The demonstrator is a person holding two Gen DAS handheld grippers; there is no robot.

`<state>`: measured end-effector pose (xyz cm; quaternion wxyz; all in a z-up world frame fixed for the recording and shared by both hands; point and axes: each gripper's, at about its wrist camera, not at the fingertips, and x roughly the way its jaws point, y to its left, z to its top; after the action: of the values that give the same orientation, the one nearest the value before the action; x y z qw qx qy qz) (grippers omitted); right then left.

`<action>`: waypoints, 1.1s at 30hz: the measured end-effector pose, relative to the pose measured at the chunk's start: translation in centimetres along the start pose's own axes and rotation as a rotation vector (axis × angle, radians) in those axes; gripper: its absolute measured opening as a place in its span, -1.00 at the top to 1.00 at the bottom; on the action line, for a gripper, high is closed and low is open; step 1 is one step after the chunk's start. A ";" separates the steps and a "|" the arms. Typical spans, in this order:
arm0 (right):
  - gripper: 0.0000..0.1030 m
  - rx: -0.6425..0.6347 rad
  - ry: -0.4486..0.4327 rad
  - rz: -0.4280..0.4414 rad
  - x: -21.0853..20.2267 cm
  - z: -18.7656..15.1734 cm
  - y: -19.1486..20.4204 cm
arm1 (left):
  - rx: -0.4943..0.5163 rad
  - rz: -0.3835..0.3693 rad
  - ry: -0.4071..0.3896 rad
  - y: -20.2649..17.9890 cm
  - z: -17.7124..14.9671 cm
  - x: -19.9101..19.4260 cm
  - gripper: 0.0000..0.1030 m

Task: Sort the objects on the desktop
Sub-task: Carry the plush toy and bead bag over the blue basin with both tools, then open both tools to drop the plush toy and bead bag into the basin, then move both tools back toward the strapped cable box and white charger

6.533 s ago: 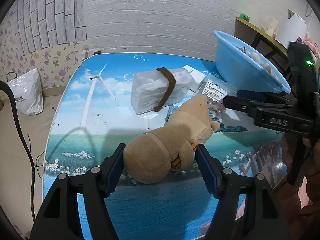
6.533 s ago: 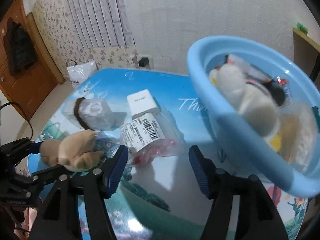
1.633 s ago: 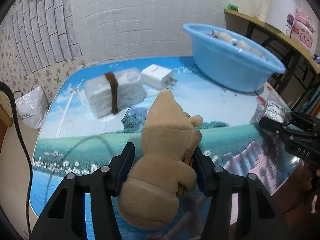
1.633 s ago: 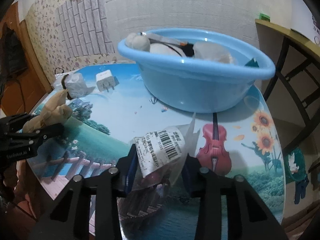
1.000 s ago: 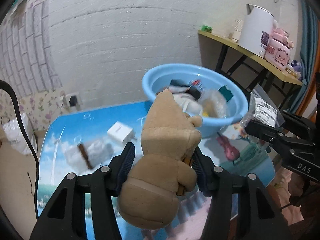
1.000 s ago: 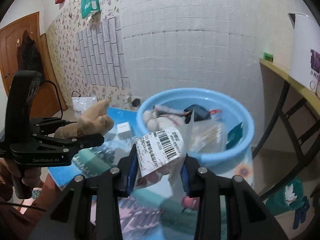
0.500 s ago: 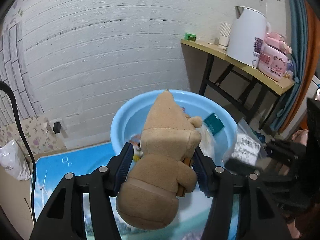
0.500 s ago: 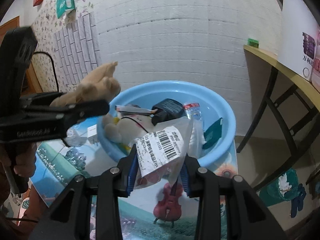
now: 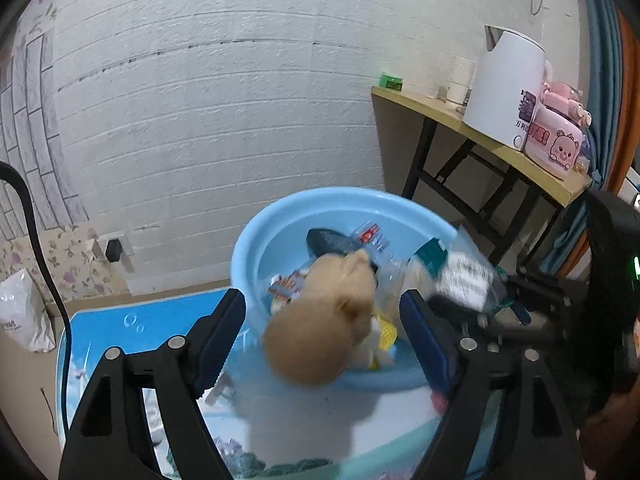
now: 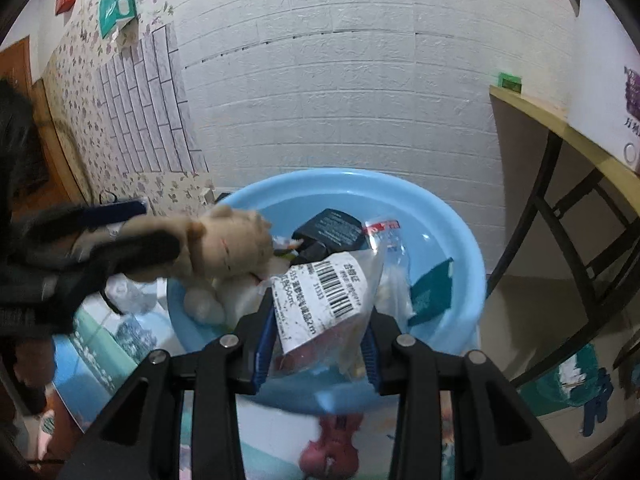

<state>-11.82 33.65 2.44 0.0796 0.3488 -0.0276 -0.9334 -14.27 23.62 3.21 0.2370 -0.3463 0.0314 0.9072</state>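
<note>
Left gripper (image 9: 324,328) is over the near edge of the blue basin (image 9: 256,240), jaws opening, fingers wide apart. The plush toy (image 9: 324,332) sits between them, blurred, with clear gaps on both sides, so neither pad presses it. It hangs over the basin's near rim, head toward the basin's inside. In the right wrist view the same toy (image 10: 224,248) shows at the basin's (image 10: 460,248) left rim, with the left gripper's dark fingers (image 10: 132,252) across it, motion-blurred.

Right gripper (image 10: 320,340) has its jaws opening slightly, but both blue pads are still against a clear plastic bag (image 10: 324,300) with a white barcode label and something red inside. Bag is held above the near part of the basin. In the left wrist view that bag (image 9: 464,280) appears at the basin's right side, blurred, with the right gripper (image 9: 508,300) behind it.

Basin already holds a black charger block (image 10: 332,232), a dark green card (image 10: 432,292), a small clear packet with a red and white label (image 10: 384,236), a white plush (image 10: 208,304) and some yellow item (image 9: 386,336).

Basin stands on a table with a printed blue scenery cover (image 9: 120,328); a red violin print (image 10: 332,436) shows just in front of the basin. A side shelf (image 9: 480,136) to the right carries a white kettle (image 9: 504,88) and a pink container (image 9: 556,140). White brick wall behind.
</note>
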 end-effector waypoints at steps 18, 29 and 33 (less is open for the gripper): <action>-0.21 0.016 -0.070 -0.025 -1.6 2.6 0.3 | -0.124 0.103 0.042 6.7 -6.5 -3.3 -0.55; -0.32 -0.223 -0.093 0.065 -2.4 1.1 9.1 | -0.235 0.210 0.128 11.9 -10.4 -2.6 -0.55; -0.32 -0.230 -0.061 0.039 -0.8 1.1 9.9 | -0.250 0.236 0.133 12.8 -11.3 -2.8 -0.55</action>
<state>-10.64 24.03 4.84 0.1364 0.3080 0.0707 -0.9389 -11.30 8.63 -4.86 0.0815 -0.4263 -0.0254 0.9006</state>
